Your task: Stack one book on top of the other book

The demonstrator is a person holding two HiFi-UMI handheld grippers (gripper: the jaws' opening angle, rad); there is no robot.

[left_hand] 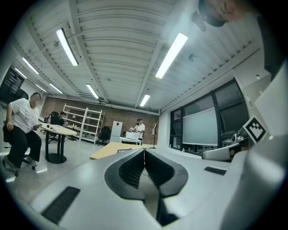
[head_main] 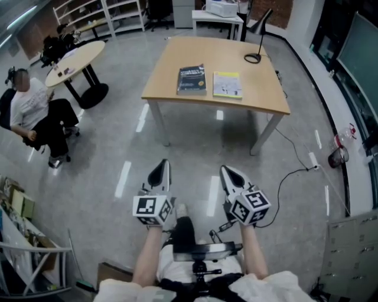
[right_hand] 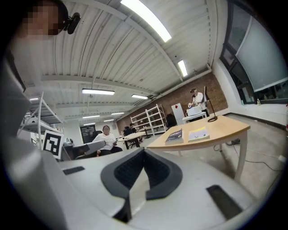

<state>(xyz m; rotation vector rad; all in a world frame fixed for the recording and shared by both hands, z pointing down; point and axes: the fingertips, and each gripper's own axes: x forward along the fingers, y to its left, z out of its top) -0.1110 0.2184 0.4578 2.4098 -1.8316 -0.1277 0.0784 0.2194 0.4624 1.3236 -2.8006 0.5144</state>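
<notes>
Two books lie side by side on a wooden table [head_main: 177, 56]: a dark book [head_main: 192, 79] on the left and a yellow book [head_main: 227, 84] on the right. In the right gripper view the dark book [right_hand: 174, 135] and the yellow book [right_hand: 199, 133] appear far off on the table [right_hand: 225, 128]. My left gripper [head_main: 160, 172] and right gripper [head_main: 231, 174] hang over the floor, well short of the table. Both are shut with nothing between the jaws. The left gripper [left_hand: 144, 150] points level toward the table [left_hand: 108, 150].
A black desk lamp [head_main: 258, 35] stands at the table's far right corner. A cable [head_main: 295, 171] trails across the floor right of the table. A seated person [head_main: 35, 118] and a round table [head_main: 77, 59] are at the left. Shelves [head_main: 100, 15] line the back wall.
</notes>
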